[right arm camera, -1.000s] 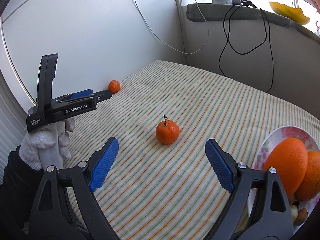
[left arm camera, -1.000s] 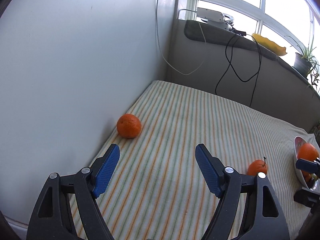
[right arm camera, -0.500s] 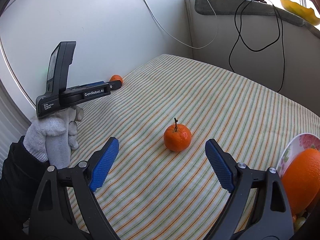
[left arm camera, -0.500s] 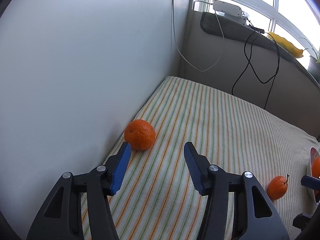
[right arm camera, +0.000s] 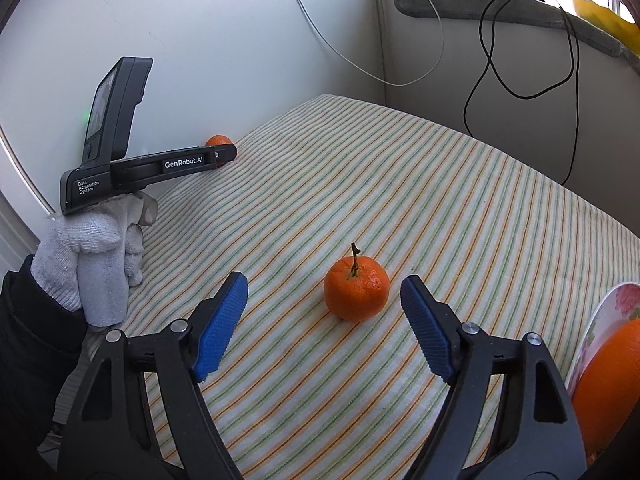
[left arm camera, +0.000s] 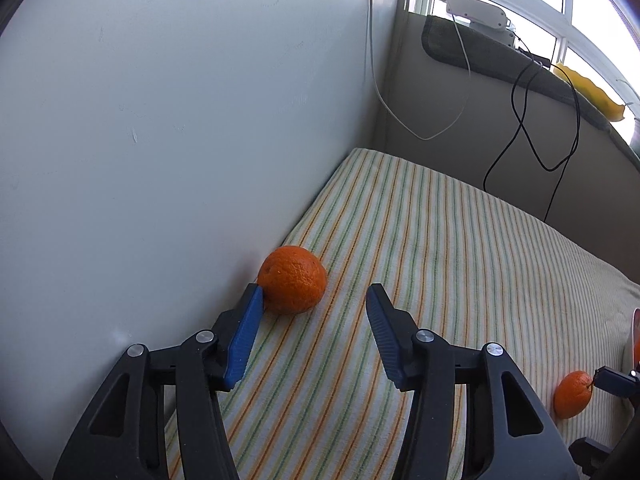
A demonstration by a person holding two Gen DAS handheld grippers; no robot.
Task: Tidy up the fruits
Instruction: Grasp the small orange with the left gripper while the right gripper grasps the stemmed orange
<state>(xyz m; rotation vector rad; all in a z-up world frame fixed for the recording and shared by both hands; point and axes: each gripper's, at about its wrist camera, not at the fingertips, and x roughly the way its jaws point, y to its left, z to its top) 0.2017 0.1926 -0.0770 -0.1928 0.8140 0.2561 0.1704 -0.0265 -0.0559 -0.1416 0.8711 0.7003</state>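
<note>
While both tongs gape apart, the left tongs [left arm camera: 314, 300] reach the round orange tangerine [left arm camera: 292, 279] by the white wall [left arm camera: 160, 120] (one pad seemingly touching), needing centring before closing.

Striped cloth [left arm camera: 460, 248], dangling cables [right arm camera: 492, 60].

A white wall [left arm camera: 160, 140] is crowding the left gripper [left arm camera: 312, 300] at nine o'clock, its left pad nearly touching an orange [left arm camera: 292, 279] lying against it. Striped cloth [left arm camera: 460, 260] is lying open toward two o'clock. A stemmed tangerine [right arm camera: 356, 288] is sitting between the right gripper's [right arm camera: 324, 296] spread fingers, a floral plate [right arm camera: 608, 312] closing in at four o'clock.
</note>
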